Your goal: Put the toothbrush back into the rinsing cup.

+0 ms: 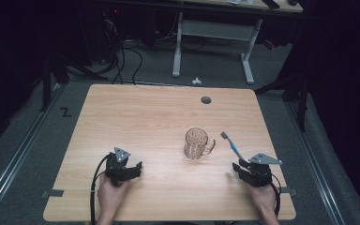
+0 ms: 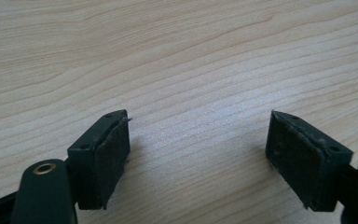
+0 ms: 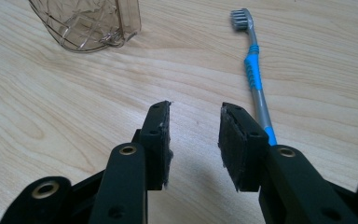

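Wooden table (image 1: 145, 117), both hands low.

Blue-grey toothbrush (image 3: 254, 70) flat on table, bristles away, just beside clear handled mug (image 3: 91, 23), upright.

Mug (image 3: 91, 23) cut off by top edge; toothbrush (image 3: 256, 79) end behind tongs.

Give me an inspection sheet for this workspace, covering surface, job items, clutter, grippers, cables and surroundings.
Surface: wooden table, with a round grommet hole.
Job's things: glass mug upright; toothbrush lying flat, right of it.
Clutter: nothing seen.
Grippers: left gripper open wide over bare wood; right gripper open, nothing between its fingers, toothbrush beside it.
Cables: one trailing from each gripper; more on the floor behind.
Surroundings: dark room, white desk frame beyond.
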`<state>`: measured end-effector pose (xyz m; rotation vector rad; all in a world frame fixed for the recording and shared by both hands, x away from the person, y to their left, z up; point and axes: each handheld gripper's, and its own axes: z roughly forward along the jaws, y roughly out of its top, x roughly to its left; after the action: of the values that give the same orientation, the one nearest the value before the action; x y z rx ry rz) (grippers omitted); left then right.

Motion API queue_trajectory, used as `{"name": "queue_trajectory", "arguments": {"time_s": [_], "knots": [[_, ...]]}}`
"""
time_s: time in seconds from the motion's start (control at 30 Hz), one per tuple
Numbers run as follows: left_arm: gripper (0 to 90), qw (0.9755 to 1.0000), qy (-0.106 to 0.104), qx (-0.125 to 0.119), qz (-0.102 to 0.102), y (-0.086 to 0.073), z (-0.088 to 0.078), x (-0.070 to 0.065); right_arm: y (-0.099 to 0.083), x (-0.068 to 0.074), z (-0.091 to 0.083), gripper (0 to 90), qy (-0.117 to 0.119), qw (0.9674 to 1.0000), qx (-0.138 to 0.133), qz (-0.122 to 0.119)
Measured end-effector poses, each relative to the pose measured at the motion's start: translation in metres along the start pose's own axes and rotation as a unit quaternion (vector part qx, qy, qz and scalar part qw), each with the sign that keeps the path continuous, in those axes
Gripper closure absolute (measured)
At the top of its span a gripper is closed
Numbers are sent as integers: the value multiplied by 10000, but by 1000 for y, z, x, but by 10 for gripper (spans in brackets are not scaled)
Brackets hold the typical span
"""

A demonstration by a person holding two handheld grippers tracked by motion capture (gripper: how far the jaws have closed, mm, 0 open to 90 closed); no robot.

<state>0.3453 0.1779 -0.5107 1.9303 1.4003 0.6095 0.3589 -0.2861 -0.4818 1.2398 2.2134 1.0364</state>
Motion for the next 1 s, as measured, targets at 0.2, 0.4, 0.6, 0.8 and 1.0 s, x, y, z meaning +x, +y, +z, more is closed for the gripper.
{"name": "queue_trajectory", "arguments": {"time_s": [0.2,0.4,0.6,0.8,1.0], "knots": [[223,10000,0,2,1,0,0,0,4,-4,-1,641,-47,10000,19,-27],[223,10000,1,0,0,0,0,0,8,-7,-2,643,-77,10000,42,-34],[223,10000,0,0,0,0,0,0,12,-14,-3,645,-101,9999,38,24],[223,10000,1,1,2,0,0,0,15,-18,-2,652,-120,9999,110,10],[223,10000,2,-1,0,0,0,0,18,-22,-1,652,-146,9998,140,32]]}}
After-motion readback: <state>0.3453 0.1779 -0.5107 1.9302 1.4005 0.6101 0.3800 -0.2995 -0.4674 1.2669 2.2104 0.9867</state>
